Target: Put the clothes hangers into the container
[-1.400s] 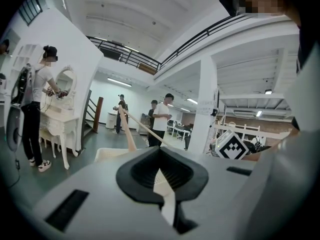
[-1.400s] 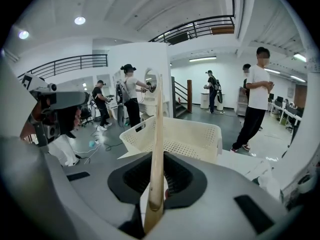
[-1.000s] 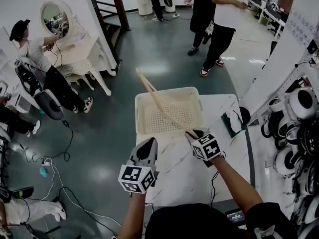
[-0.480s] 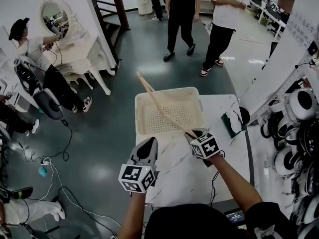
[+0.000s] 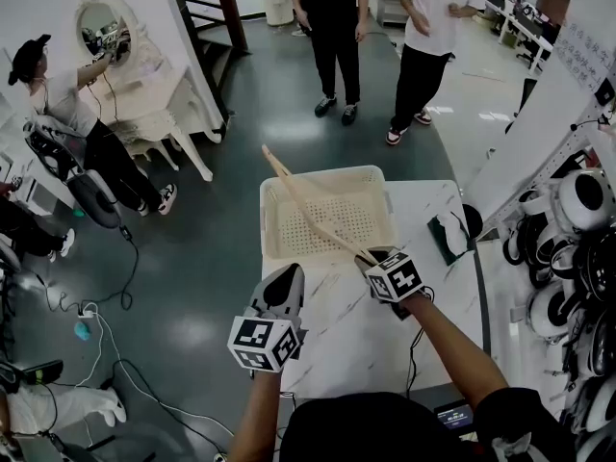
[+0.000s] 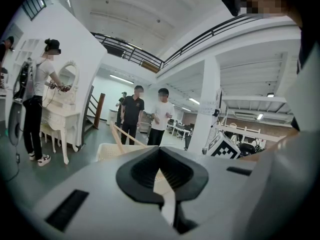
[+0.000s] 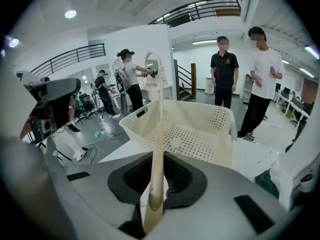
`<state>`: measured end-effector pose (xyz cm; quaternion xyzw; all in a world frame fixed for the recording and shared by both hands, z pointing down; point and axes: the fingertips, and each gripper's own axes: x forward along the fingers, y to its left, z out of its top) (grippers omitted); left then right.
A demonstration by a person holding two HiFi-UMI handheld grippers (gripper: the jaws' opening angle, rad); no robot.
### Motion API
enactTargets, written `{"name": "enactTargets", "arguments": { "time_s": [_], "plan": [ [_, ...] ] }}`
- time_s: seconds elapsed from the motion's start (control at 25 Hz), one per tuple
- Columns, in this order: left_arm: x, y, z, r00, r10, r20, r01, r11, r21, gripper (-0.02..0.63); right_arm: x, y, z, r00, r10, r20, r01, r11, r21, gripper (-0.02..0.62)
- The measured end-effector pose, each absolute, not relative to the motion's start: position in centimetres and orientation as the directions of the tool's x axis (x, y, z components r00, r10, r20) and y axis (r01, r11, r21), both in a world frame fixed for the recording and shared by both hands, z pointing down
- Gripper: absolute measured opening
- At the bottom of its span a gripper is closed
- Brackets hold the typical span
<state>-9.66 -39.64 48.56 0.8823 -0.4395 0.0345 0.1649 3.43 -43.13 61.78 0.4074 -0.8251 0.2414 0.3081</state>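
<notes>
The right gripper [image 5: 372, 258] is clamping one end of a wooden hanger [image 5: 306, 198], which is slanting over the basket [image 5: 387, 221] and jutting past its far left corner. The left gripper [image 5: 285, 277], jaws together and empty, is hovering at the table's [image 5: 371, 345] left edge.

Dim and flat in the head view, muted in colour, with pale glare on the glossy floor [image 5: 221, 258] left of the container [image 5: 327, 221] and beyond it. Only faint, soft shadow on the white table [image 5: 346, 340] beside the container. Brighter in both gripper views, lit by ceiling lamps [image 7: 70, 13] high above the container. Heavily bowed there, black at the corners. Soft up close on the left gripper [image 6: 161, 171], the right gripper [image 7: 159, 184] and the clothes hanger [image 7: 157, 134]; sharper at the container.
</notes>
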Motion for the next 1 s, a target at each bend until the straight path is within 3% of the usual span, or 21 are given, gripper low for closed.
{"name": "enactTargets", "arguments": {
  "time_s": [0.48, 1.0],
  "plan": [
    [-9.5, -39.5, 48.8, 0.611, -0.763, 0.213, -0.787, -0.554, 0.271, 0.005, 3.3, -44.1, 61.1, -0.518, -0.491, 0.700, -0.811, 0.543, -0.219, 0.075],
    [-9.3, -39.4, 49.3, 0.615, -0.758, 0.217, -0.783, -0.556, 0.277, 0.005, 5.3, -44.8, 61.1, -0.471, -0.543, 0.695, -0.852, 0.483, -0.201, 0.112]
  ]
}}
